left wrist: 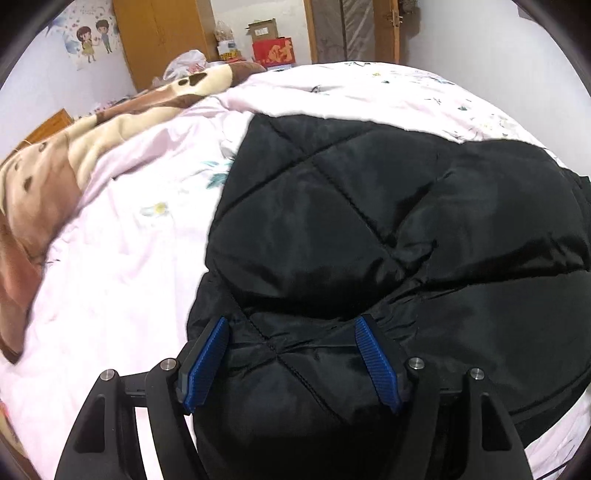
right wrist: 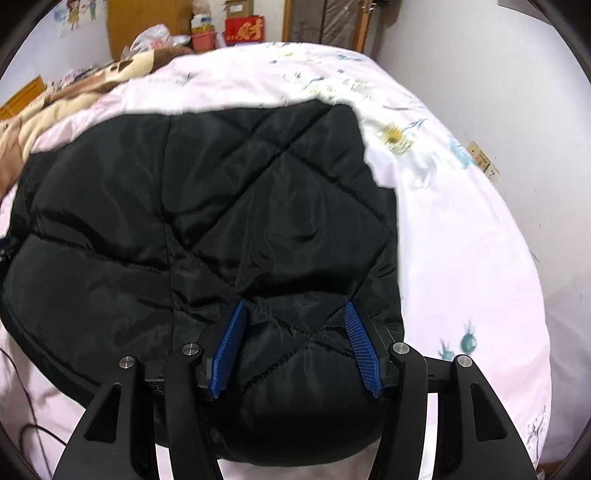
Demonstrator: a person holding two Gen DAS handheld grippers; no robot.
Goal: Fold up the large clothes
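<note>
right gripper [right wrist: 295, 325] spread, straddling | black quilted jacket [right wrist: 207, 206] | pink bedspread [right wrist: 461, 258]

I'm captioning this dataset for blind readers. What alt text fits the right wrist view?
A black quilted jacket lies on a pink floral bedspread, with the right gripper at its near edge, blue-padded jaws spread wide around a puffy fold. A brown patterned blanket and a red box sit beyond.

The only writing that can be read is a large gold Chinese character, 财, on the red box [left wrist: 273, 51] [right wrist: 244, 28] at the upper middle of both views.
</note>
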